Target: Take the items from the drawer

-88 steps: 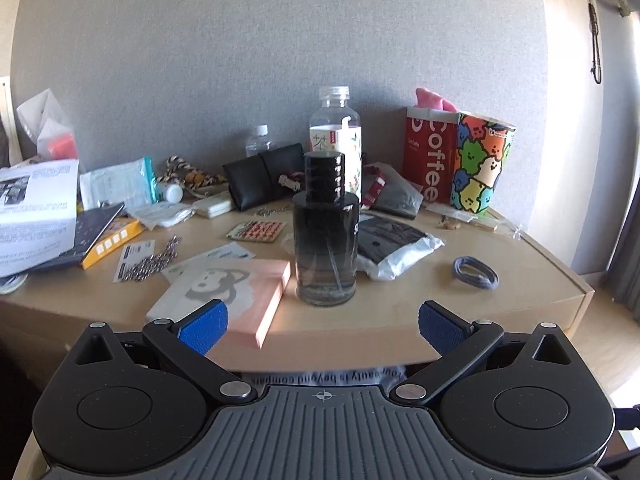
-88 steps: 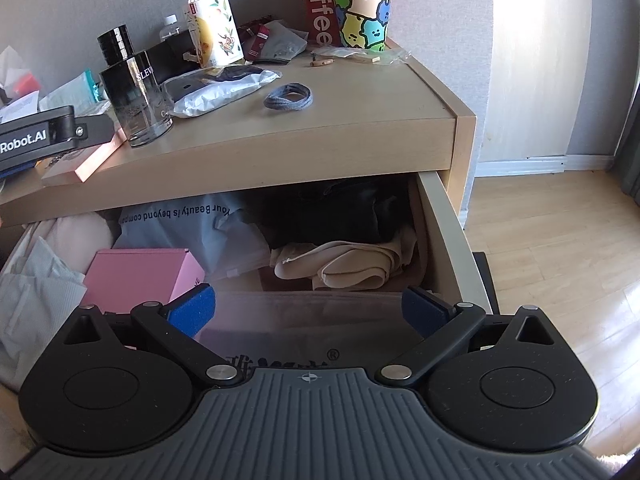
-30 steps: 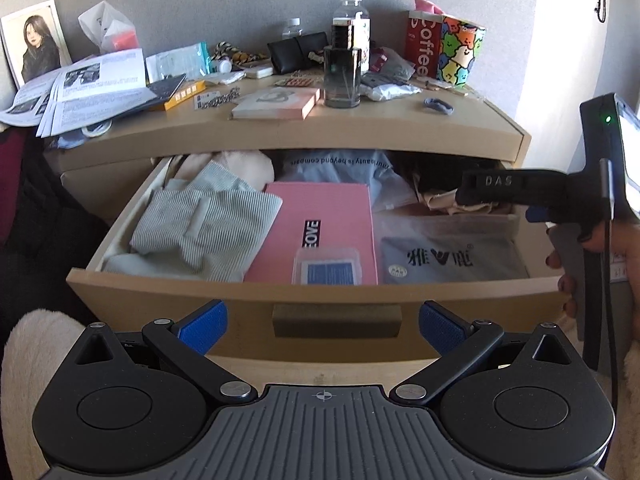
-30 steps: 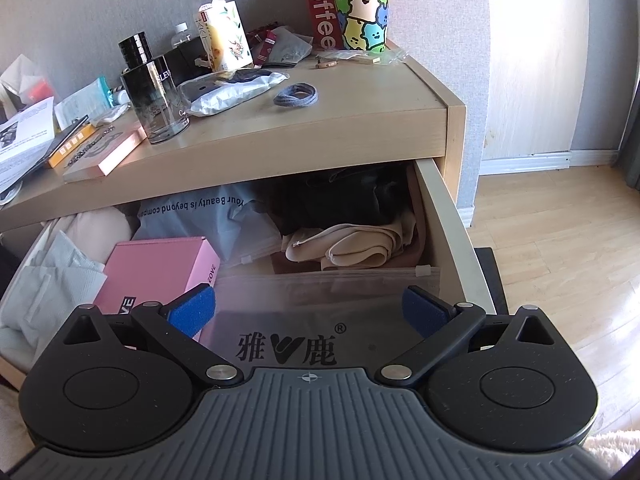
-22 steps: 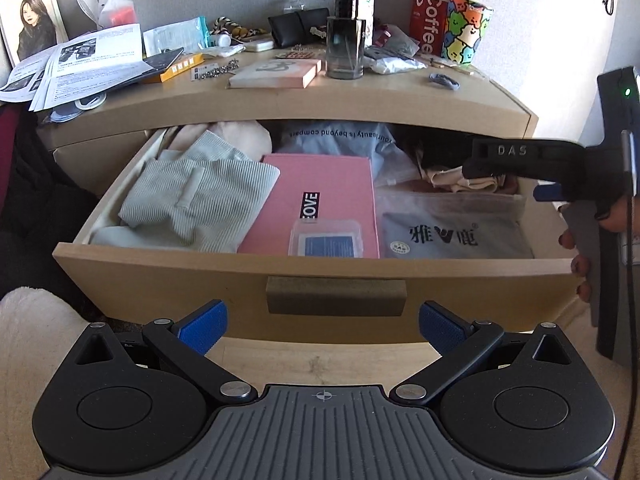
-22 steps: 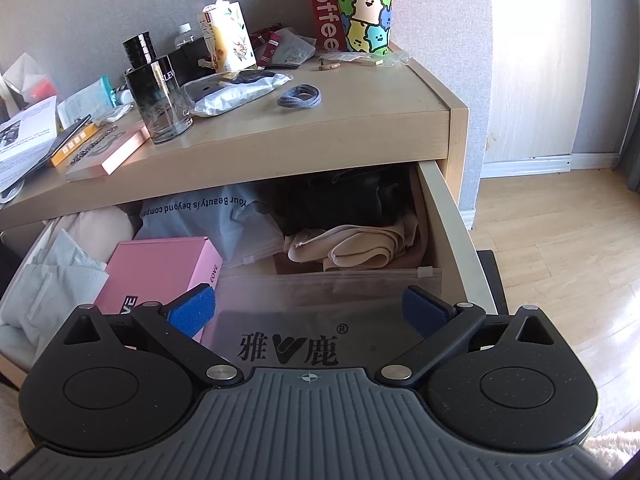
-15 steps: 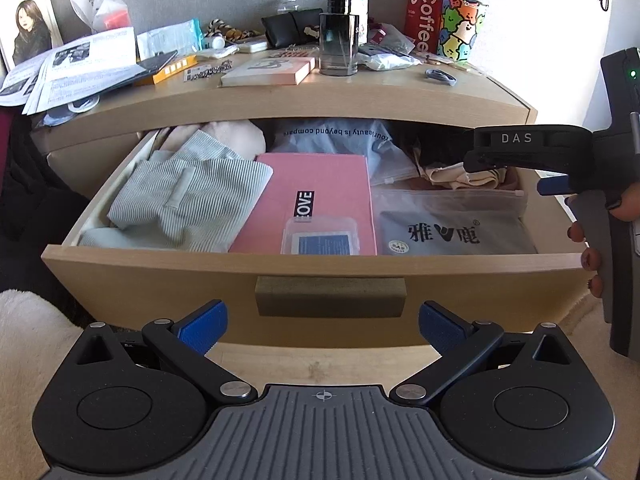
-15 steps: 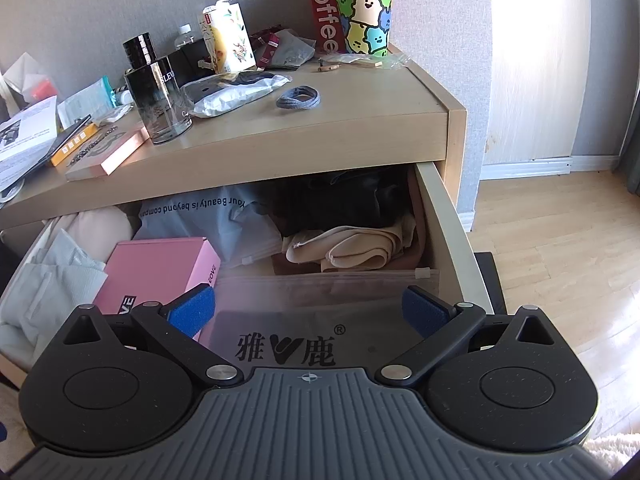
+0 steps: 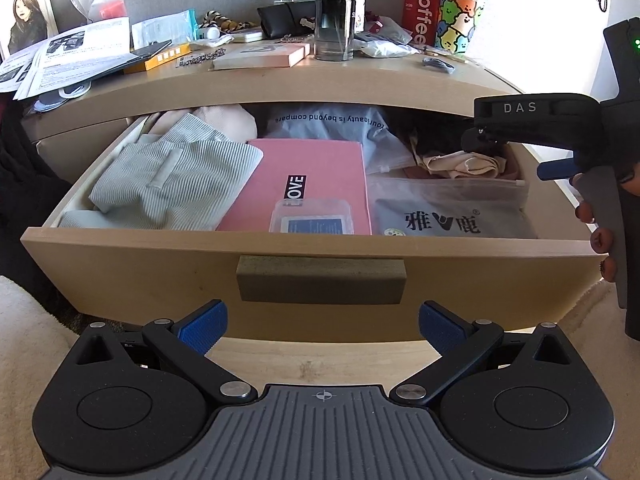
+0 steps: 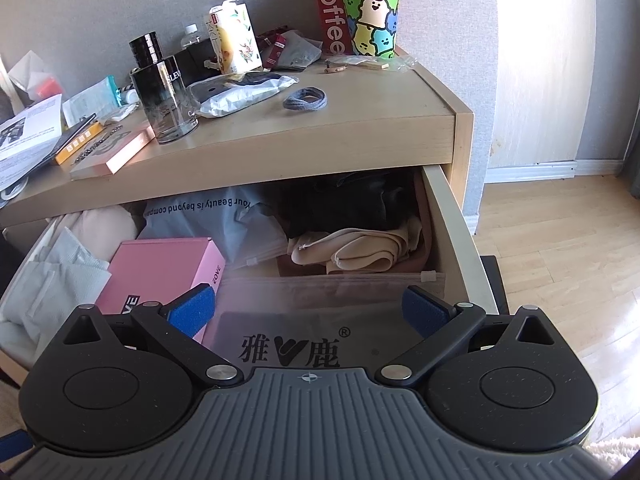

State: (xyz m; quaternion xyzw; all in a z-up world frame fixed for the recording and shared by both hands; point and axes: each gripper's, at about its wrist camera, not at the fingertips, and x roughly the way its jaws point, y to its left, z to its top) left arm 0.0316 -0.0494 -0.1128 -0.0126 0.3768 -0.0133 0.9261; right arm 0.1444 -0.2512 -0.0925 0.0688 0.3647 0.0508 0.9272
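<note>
Drawer [image 9: 320,252] standing pulled out under the cluttered surface [image 9: 280,76], contents exposed. No item lifted yet; by my reading the picking step is just beginning.

Left gripper [image 9: 322,320] hovering in front of the drawer, below its handle, jaws released and wide apart, holding nothing. Right gripper [image 10: 310,310] hanging over the drawer's right front part, jaws likewise spread and empty, aiming down at the zip bag [image 10: 320,320] with printed characters. In the left wrist view the right gripper is showing as a black body at the drawer's right end, a person's hand [image 9: 600,220] wrapping its grip.

Inside the drawer, left to right:
- striped cloth [image 9: 172,176], folded, at the left end
- pink box [image 9: 308,184] in the middle, a small clear packet [image 9: 312,222] lying on its near end
- zip bag right of the box, against the drawer front
- beige fabric [image 10: 352,254] behind the bag; grey plastic bag [image 10: 216,220] and dark items further back, partly under the surface

Judgement on next move: right gripper is sitting nearest the zip bag, so a short descent and a pinch on the bag looks likeliest. Bag is lying flat and looks slippery; jaws would likely need an edge or a raised fold to bite. Pink box is touching the bag's left side, so the left finger needs to avoid catching it.
</note>
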